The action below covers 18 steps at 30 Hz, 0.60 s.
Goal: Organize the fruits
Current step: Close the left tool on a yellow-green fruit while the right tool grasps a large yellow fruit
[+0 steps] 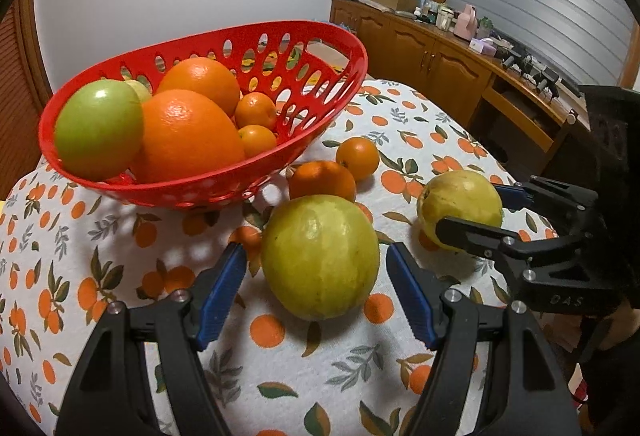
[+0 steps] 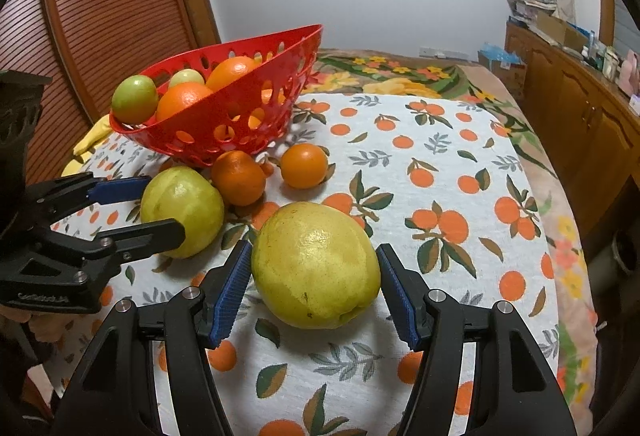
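Both grippers, jaws open, straddle one yellow fruit apiece in front of the basket (image 1: 208, 192): left gripper (image 1: 316, 268), right gripper (image 2: 314, 276).

— Where is the red perforated plastic basket (image 2: 224, 116) sitting?
— At the back of the orange-print tablecloth (image 2: 460, 172), with two small round oranges (image 2: 304, 166) lying just before it.
— And the two yellow-green round fruits (image 2: 316, 264)?
— Lying nearer, side by side.
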### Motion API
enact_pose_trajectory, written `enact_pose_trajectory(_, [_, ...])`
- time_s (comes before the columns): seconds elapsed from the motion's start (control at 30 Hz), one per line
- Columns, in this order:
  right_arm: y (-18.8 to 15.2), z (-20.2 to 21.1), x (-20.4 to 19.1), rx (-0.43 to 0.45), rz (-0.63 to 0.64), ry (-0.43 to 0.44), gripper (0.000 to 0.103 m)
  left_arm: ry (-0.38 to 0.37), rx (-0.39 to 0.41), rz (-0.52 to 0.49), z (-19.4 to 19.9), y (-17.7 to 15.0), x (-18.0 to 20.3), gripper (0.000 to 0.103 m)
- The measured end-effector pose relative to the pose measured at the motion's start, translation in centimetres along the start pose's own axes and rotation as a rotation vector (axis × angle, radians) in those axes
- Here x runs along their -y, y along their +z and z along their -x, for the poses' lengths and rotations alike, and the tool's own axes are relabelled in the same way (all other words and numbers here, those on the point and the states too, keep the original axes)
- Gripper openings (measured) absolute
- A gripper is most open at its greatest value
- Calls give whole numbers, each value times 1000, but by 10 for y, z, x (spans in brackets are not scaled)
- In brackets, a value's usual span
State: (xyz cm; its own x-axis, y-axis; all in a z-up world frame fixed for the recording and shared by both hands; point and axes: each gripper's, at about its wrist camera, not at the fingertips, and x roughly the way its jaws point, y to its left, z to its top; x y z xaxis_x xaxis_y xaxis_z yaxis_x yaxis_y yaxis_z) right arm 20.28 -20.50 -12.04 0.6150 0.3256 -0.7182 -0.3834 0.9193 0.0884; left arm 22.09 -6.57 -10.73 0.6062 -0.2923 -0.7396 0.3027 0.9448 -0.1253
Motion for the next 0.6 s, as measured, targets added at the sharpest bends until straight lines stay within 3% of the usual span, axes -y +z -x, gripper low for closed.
enact_pose_trajectory(0.47, [-3,0,3,-6,-10,3,65,-13,-41,19,-20,1,-3,72])
enact_pose_trajectory(0.53, [-3,0,4,-7,-12,5,65,-32,-37,26,-19,1,-4,65])
enact_pose_trajectory(0.6, [-3,-1,4,-7,-15,6,65,-34,-35,27,-18,0,-4,65])
